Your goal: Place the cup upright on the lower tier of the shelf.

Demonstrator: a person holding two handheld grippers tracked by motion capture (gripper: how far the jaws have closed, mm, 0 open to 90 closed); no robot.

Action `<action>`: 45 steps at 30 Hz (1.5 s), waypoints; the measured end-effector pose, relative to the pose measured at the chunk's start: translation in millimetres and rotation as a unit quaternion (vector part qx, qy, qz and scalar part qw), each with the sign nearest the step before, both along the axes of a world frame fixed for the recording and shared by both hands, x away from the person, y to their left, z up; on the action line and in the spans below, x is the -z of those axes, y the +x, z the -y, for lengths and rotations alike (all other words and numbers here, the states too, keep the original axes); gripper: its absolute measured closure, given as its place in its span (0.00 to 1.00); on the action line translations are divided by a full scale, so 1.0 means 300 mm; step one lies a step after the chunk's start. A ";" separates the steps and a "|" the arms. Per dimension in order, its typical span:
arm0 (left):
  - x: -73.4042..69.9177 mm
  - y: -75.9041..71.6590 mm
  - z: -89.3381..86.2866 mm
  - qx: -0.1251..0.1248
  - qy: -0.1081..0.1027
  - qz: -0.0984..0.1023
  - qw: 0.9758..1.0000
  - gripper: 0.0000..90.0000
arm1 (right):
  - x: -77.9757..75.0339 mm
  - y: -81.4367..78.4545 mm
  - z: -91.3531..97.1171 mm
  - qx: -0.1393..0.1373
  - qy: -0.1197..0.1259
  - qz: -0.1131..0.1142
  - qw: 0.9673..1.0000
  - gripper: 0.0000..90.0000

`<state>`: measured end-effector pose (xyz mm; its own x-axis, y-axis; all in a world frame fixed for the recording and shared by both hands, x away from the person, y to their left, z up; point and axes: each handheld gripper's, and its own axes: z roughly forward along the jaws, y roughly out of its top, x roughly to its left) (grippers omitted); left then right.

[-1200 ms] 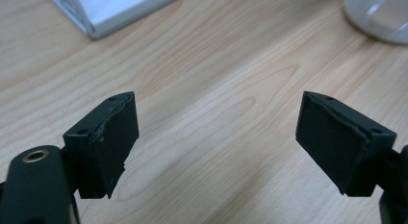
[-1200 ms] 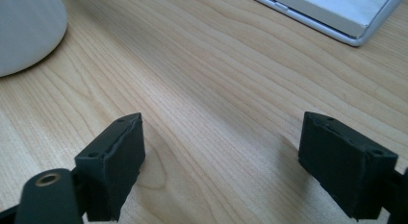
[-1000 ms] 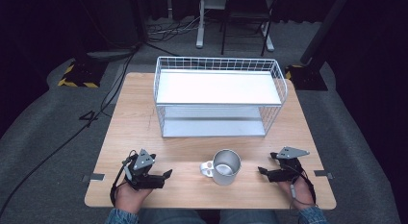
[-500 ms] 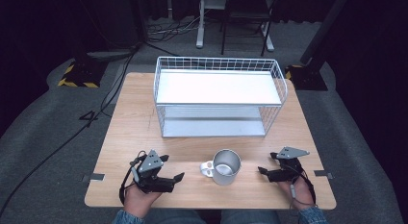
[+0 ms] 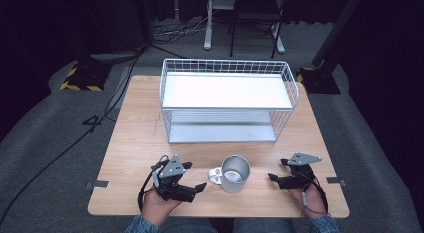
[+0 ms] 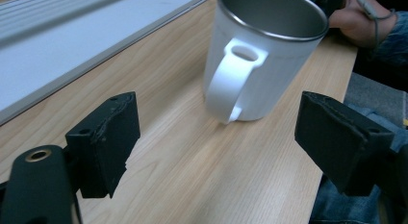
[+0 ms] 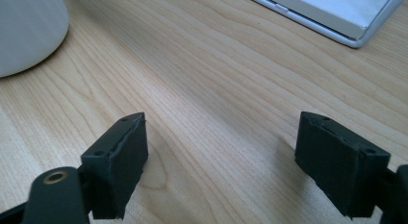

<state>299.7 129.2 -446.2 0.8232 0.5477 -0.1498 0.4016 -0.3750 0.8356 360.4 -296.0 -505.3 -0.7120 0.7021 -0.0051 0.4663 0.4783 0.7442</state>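
A white mug [image 5: 234, 174] with a steel inside stands upright near the table's front edge, its handle turned left. My left gripper [image 5: 196, 176] is open just left of the handle, apart from it. In the left gripper view the mug [image 6: 260, 56] stands straight ahead of my open left gripper [image 6: 216, 152], handle facing it, with only wood between the jaws. To the right of the mug my right gripper [image 5: 277, 170] rests open on the table. In the right gripper view my right gripper [image 7: 221, 156] spans bare wood, with the mug's side [image 7: 26, 27] at the upper left.
A white wire basket [image 5: 227, 100] with a flat white shelf stands behind the mug, across the far half of the wooden table [image 5: 135, 138]. Its base edge [image 7: 332, 22] shows in the right gripper view. Dark floor, cables and chair legs lie beyond the table.
My left gripper has moved to the right, toward the mug's handle, still open. The mug and my right gripper have kept still.
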 end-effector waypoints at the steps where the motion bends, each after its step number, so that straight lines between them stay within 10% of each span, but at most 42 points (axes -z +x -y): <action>1: 0.000 0.002 0.010 0.004 -0.001 -0.002 1.000 0.18 | 0.000 0.000 0.000 0.001 0.000 0.000 1.000 0.22; 17: 0.038 0.062 0.131 0.054 0.005 0.016 0.998 0.33 | -0.001 -0.002 0.001 0.007 0.000 0.001 1.000 0.23; 45: 0.048 0.062 0.165 0.094 -0.001 0.020 0.995 0.69 | -0.001 -0.005 0.001 0.008 0.000 0.003 1.000 0.24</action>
